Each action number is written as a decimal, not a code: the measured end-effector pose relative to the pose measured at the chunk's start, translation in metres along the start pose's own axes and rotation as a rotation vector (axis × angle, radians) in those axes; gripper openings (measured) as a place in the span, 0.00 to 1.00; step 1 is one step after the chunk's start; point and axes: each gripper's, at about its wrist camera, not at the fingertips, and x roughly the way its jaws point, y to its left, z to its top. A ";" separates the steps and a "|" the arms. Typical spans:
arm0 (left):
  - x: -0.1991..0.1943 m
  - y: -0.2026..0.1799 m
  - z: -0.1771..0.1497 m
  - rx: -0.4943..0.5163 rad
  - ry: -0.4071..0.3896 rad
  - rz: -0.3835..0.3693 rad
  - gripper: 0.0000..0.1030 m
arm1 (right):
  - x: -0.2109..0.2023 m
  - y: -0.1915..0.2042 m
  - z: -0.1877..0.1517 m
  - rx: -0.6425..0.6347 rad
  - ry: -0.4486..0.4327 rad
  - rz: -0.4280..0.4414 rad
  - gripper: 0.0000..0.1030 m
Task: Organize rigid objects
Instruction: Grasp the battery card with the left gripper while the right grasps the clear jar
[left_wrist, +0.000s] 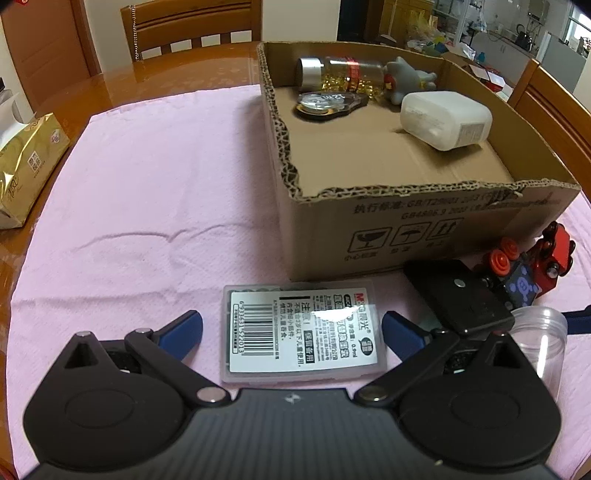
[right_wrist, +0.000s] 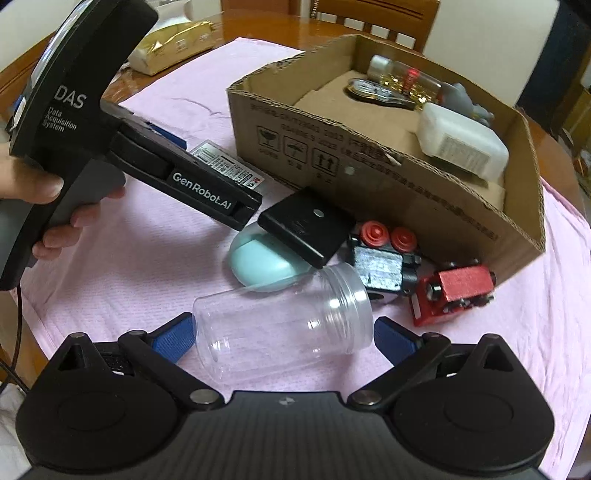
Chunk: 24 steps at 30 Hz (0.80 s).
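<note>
A cardboard box (left_wrist: 424, 236) stands on the pink cloth and holds a glass bottle (left_wrist: 340, 72), a tape measure (left_wrist: 328, 105), a grey toy (left_wrist: 406, 79) and a white plastic container (left_wrist: 445, 120). My left gripper (left_wrist: 291, 328) is open, its blue fingers either side of a flat clear case with a barcode label (left_wrist: 303, 330). My right gripper (right_wrist: 282, 338) is open around a clear plastic jar (right_wrist: 284, 332) lying on its side. A black block (right_wrist: 306, 230), a teal object (right_wrist: 258, 267) and a red and black toy train (right_wrist: 417, 277) lie by the box (right_wrist: 369, 158).
A gold tissue pack (left_wrist: 26, 162) lies at the table's left edge. Wooden chairs (left_wrist: 192, 27) stand behind the table. The left gripper's body (right_wrist: 74, 110) and the hand holding it fill the left of the right wrist view.
</note>
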 end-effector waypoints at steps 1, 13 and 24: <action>0.000 0.000 0.000 -0.003 0.000 0.002 0.99 | 0.000 0.001 0.001 -0.006 0.001 0.004 1.00; 0.001 -0.003 0.001 -0.029 0.001 0.023 0.99 | 0.002 0.016 0.006 -0.094 -0.003 -0.022 1.00; -0.002 -0.004 -0.001 -0.021 0.001 0.014 0.97 | 0.000 0.020 0.005 -0.094 0.007 -0.069 0.91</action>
